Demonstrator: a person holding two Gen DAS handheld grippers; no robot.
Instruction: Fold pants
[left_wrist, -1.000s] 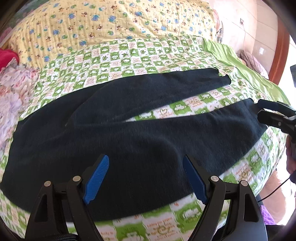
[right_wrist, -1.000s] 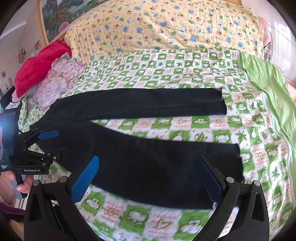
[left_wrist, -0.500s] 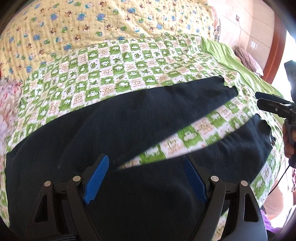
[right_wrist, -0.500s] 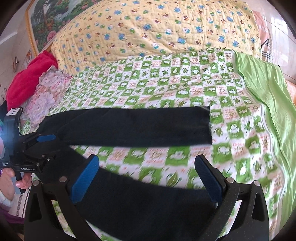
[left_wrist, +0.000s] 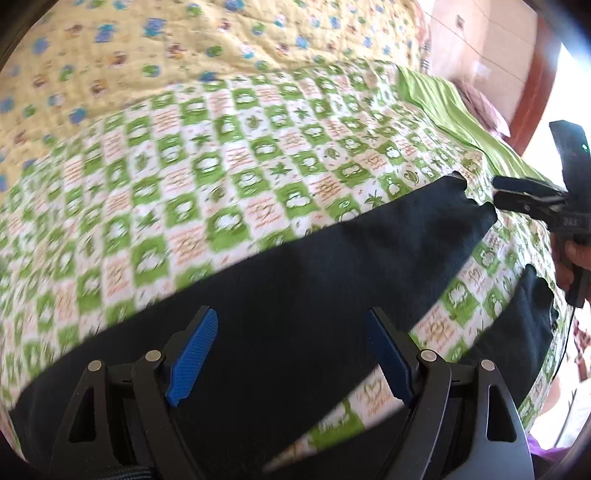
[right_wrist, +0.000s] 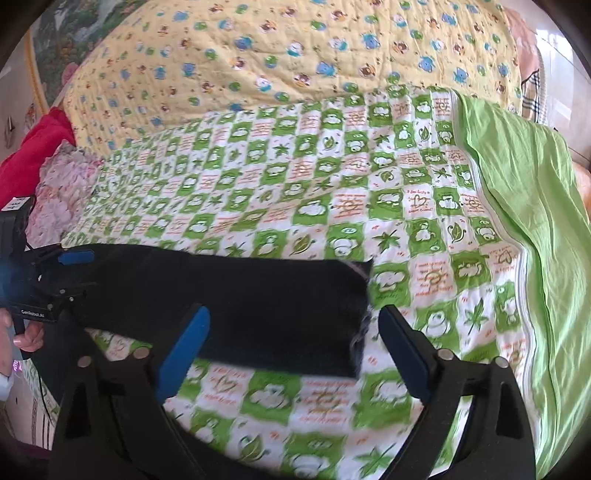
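Dark navy pants (left_wrist: 314, 280) lie flat on a green-and-white checked bedspread (left_wrist: 207, 173), legs spread apart. My left gripper (left_wrist: 291, 354) is open above the upper part of the far leg, near the crotch. My right gripper (right_wrist: 291, 350) is open just over the far leg's cuff (right_wrist: 354, 295). In the left wrist view the right gripper (left_wrist: 517, 199) shows beside that cuff. In the right wrist view the left gripper (right_wrist: 70, 273) shows at the pants' waist end. The near leg (left_wrist: 532, 310) lies closer to the bed's edge.
A yellow printed quilt (right_wrist: 280, 55) is piled at the back of the bed. A plain green sheet (right_wrist: 524, 192) lies along the right side. Red and pink fabrics (right_wrist: 40, 166) lie at the left. A wooden bed frame (left_wrist: 535, 85) stands at the right.
Both grippers have moved forward over the bed, from the near leg to the far leg. The pants have not been lifted.
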